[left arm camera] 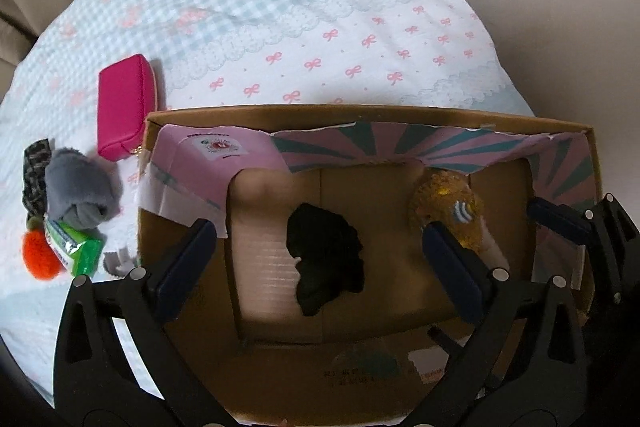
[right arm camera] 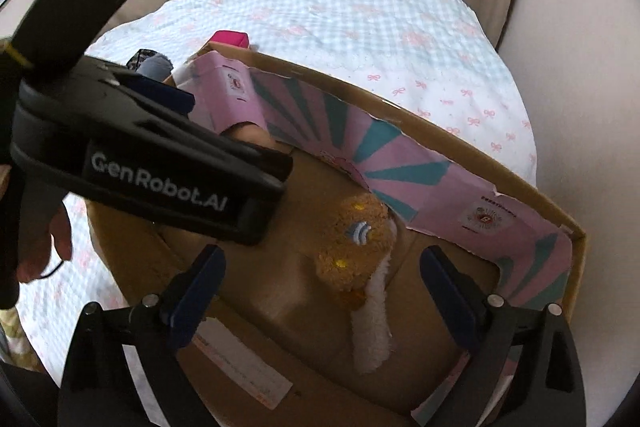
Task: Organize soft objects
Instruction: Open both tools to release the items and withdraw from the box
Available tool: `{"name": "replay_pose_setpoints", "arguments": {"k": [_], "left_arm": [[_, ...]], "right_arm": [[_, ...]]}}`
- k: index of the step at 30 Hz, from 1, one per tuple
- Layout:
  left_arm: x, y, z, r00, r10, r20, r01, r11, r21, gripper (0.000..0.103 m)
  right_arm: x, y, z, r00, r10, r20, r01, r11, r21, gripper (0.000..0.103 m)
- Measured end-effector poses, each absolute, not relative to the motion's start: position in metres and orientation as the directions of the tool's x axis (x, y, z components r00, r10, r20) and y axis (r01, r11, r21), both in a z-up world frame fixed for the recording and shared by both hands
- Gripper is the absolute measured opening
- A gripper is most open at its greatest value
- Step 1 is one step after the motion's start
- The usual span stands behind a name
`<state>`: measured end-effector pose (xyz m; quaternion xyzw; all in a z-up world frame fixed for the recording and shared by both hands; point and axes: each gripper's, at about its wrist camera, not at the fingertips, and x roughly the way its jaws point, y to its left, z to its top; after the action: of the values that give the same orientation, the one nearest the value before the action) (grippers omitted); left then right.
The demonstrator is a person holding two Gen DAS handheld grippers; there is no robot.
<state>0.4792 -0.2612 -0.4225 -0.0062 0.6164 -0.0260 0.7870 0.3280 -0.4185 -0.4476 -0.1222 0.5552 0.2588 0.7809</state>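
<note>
Both hand-held grippers [left arm camera: 320, 247] [right arm camera: 324, 275] spread wide, empty, over box [left arm camera: 360, 113] w/ black cloth [left arm camera: 324, 259] & orange plush [right arm camera: 356, 247]

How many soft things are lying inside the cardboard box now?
2: a black cloth item on the box floor's middle, and an orange plush toy near the striped wall. Others may be hidden.

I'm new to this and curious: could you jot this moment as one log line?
left tongs: open over black cloth | right tongs: open over orange plush | both lie in cardboard box
</note>
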Motion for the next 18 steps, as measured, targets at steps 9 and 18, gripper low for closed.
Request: {"name": "replay_pose_setpoints", "arguments": {"k": [9, 18], "left_arm": [[0.455, -0.257, -0.375, 0.316, -0.058, -0.947, 0.028, 0.998, -0.052, 0.103], [0.397, -0.247, -0.287, 0.454, -0.053, -0.889, 0.026, 0.999, -0.046, 0.103]], "right_arm": [[0.317, -0.424, -0.407, 0.331, 0.213, -0.919, -0.498, 0.867, 0.022, 0.097], [0.292, -0.430, -0.330, 0.423, 0.186, -0.887, -0.422, 0.907, -0.011, 0.097]]}}
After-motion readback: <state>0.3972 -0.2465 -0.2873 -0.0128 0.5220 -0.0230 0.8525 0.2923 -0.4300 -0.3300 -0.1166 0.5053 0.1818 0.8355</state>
